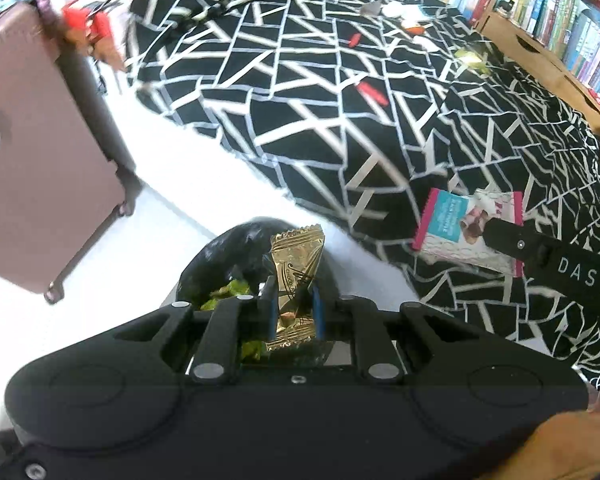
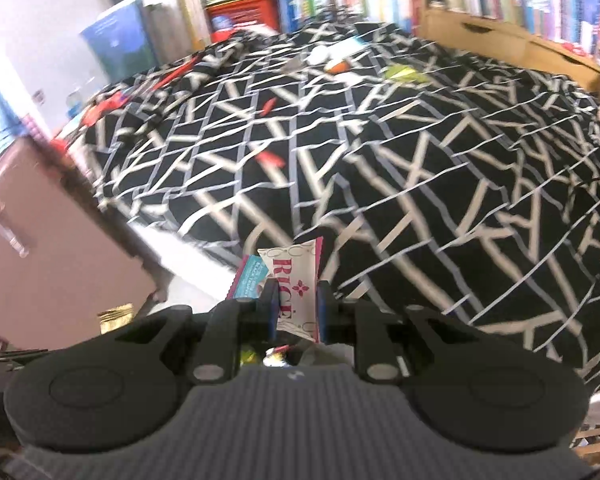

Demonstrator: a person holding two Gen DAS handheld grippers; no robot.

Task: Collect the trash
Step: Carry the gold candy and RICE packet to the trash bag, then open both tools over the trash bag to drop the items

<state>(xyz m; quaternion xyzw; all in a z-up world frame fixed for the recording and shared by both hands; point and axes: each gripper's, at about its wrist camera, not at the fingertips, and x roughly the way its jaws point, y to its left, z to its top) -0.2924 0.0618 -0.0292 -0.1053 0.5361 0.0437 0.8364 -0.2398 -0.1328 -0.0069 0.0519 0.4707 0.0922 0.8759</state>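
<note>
We saw the left gripper (image 1: 295, 304) clamped on a gold chocolate wrapper (image 1: 297, 276), its blue pads pressing the wrapper from both sides. The wrapper stood upright between the pads, crinkled, with its top edge sticking out above the fingertips. Just below and behind it sat a black trash bag (image 1: 236, 252) on the white floor (image 1: 180, 184), open at the top, with green scraps (image 1: 224, 294) visible inside. The gold wrapper hung right over the bag's mouth.

The right gripper (image 2: 298, 306) was closed on a pink-and-white snack wrapper (image 2: 296, 276) printed "RICE", held upright between the pads. In the left wrist view the same wrapper (image 1: 466, 232) showed at the tip of the right gripper's black finger (image 1: 512, 240), over the edge of the bed.

The bed carried a black-and-white geometric blanket (image 1: 340, 120). More litter lay on it: 2 red scraps (image 1: 374, 92) mid-blanket, a green wrapper (image 1: 470, 58) and white and orange bits (image 1: 404, 14) near the far side. A pink suitcase (image 1: 40, 160) stood on the floor to the left. Bookshelves (image 1: 560, 12) full of books ran along the right, behind a wooden ledge (image 1: 540, 52). The right wrist view was motion-blurred, so small details on the blanket could not be read.
</note>
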